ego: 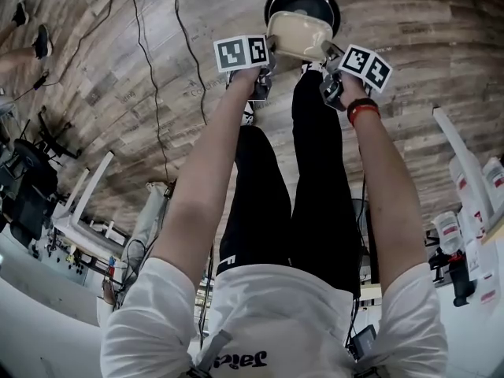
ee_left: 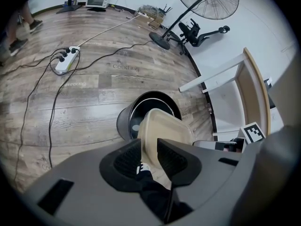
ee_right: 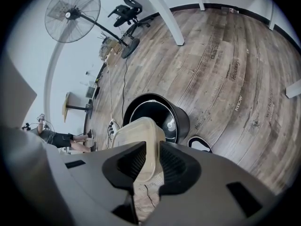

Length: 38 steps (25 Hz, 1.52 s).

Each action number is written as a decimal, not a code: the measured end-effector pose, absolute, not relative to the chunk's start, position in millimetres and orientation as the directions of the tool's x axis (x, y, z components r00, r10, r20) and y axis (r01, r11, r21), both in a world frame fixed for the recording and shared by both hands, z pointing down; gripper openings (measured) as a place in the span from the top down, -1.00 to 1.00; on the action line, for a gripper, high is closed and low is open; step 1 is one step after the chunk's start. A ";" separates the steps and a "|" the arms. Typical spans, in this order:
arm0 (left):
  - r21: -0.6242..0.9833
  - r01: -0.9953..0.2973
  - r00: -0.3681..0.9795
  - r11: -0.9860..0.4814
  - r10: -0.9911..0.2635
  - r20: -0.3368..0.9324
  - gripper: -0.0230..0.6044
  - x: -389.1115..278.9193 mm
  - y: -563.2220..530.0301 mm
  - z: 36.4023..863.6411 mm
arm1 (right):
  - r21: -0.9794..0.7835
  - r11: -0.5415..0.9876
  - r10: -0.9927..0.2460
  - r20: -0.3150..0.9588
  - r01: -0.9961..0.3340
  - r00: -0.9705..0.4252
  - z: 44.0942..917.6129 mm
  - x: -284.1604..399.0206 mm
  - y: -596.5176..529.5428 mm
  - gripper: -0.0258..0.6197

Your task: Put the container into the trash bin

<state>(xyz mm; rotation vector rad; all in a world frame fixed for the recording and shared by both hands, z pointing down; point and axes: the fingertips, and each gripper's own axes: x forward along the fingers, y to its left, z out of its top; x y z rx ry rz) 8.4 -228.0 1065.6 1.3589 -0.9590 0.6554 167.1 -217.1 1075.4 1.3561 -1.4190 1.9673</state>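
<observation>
Container (ego: pixel 298 34) hangs in the air btwn both grippers. L gripper (ego: pixel 266 68) is clamped on its left end and R gripper (ego: pixel 325 60) on its right end, w/ wall and rim pinched in each pair of jaws. Long axis runs side to side, hand to hand, and the open top tips away from the person.

Key relation: bin (ego: pixel 273 2) sits on the floor just beyond and below the container, along the line both grippers point. From the L gripper view the container (ee_left: pixel 162 131) overlaps the bin mouth, w/ bin wall (ee_left: pixel 124 121) showing at left. R gripper view agrees: container (ee_right: pixel 138 135) in front of bin (ee_right: pixel 182 121).

Neither hand is nearer, approx even. Container is above the bin, not yet inside. Next move, I'd judge: push fwd and down over the mouth, then let go w/ both.
</observation>
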 end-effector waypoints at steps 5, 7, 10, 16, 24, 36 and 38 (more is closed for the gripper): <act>0.501 -0.851 0.483 0.155 -0.144 0.864 0.59 3.9 -227.7 1076.4 | -0.524 -0.420 -0.218 0.851 -0.741 -0.478 1087.8 162.4 -220.5 0.62; 0.502 -0.850 0.482 0.162 -0.146 0.864 0.59 2.6 -228.5 1080.1 | -0.524 -0.417 -0.217 0.851 -0.743 -0.479 1091.8 161.3 -222.9 0.62; 0.501 -0.850 0.480 0.165 -0.149 0.864 0.59 0.7 -230.5 1085.6 | -0.521 -0.418 -0.214 0.853 -0.744 -0.476 1097.1 159.2 -225.0 0.62; 0.507 -0.846 0.485 0.166 -0.158 0.860 0.58 -4.0 -240.5 1100.0 | -0.518 -0.413 -0.216 0.855 -0.749 -0.472 1110.6 154.5 -235.2 0.62; 0.526 -0.838 0.502 0.146 -0.173 0.847 0.58 5.7 -259.5 1116.0 | -0.508 -0.431 -0.227 0.861 -0.745 -0.456 1131.4 163.8 -250.7 0.62; 0.497 -0.858 0.477 0.128 -0.155 0.865 0.58 12.7 -271.0 1136.7 | -0.510 -0.419 -0.206 0.859 -0.751 -0.468 1152.3 167.5 -258.8 0.61; 0.488 -0.865 0.470 0.122 -0.149 0.870 0.57 13.9 -270.7 1139.2 | -0.504 -0.404 -0.197 0.863 -0.763 -0.466 1154.8 167.8 -257.9 0.60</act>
